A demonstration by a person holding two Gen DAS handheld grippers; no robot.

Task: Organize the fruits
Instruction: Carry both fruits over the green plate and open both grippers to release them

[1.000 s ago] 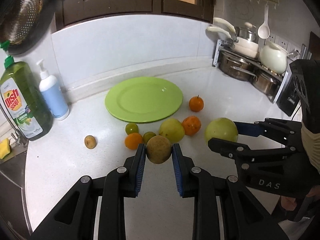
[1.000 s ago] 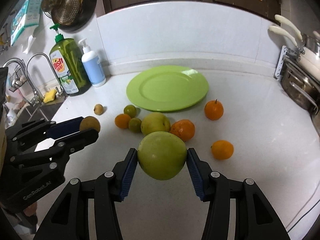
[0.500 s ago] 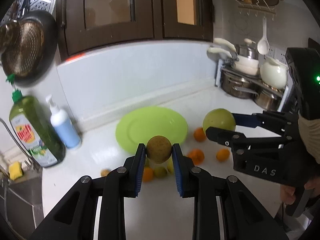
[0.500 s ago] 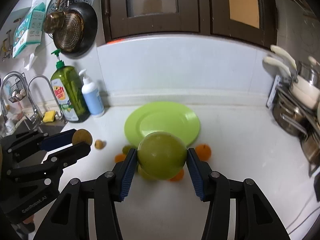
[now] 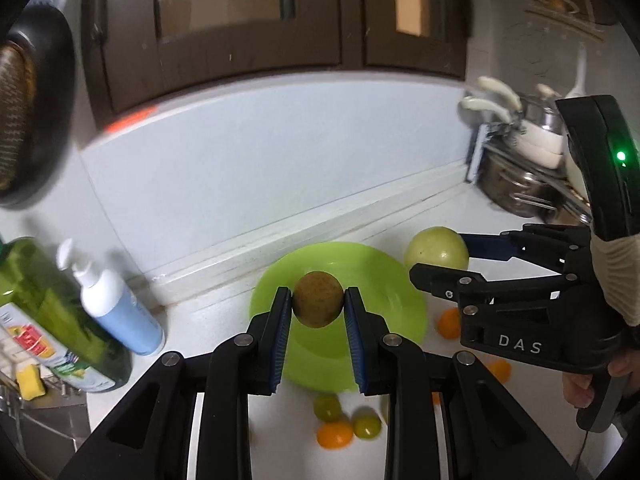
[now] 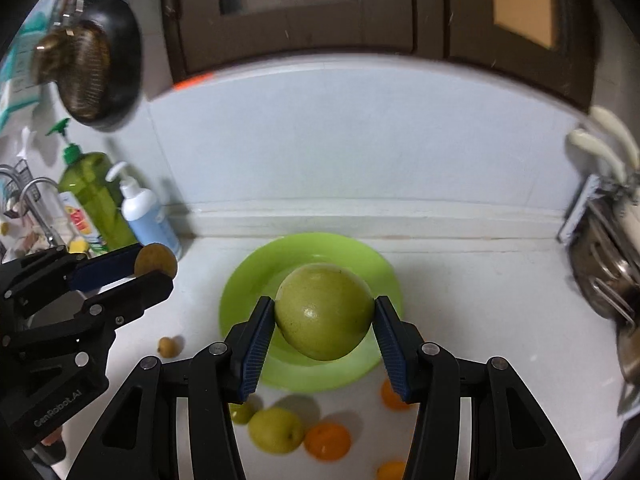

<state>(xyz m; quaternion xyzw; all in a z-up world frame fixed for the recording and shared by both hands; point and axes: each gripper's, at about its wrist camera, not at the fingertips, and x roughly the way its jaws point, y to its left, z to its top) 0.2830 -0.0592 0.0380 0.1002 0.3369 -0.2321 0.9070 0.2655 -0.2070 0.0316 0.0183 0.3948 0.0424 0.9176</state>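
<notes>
1. Right now your left gripper (image 5: 318, 306) has its jaws clamped narrow on the small brown fruit (image 5: 319, 299), and your right gripper (image 6: 324, 316) has its jaws set wider around the large green fruit (image 6: 325, 311). Both fruits are in the air over the green plate (image 6: 256, 280), which sits toward the back edge of the tabletop (image 6: 480, 280) near the wall.
2. Lower one fruit at a time, so the two grippers do not crowd each other over the plate.
3. Place the large green fruit first, toward the middle of the plate; it looks heavy and round, so it may roll if you let go high.
4. Bring each fruit down until it rests on the plate before you open the jaws.
5. Set the brown fruit beside the green one, not on the sloping rim.
6. Keep clear of the blue pump bottle (image 5: 120, 312) at the left as you go down.
7. Oranges (image 6: 328, 440) and smaller green fruits (image 5: 326, 408) lie on the tabletop nearer its front edge, waiting.
</notes>
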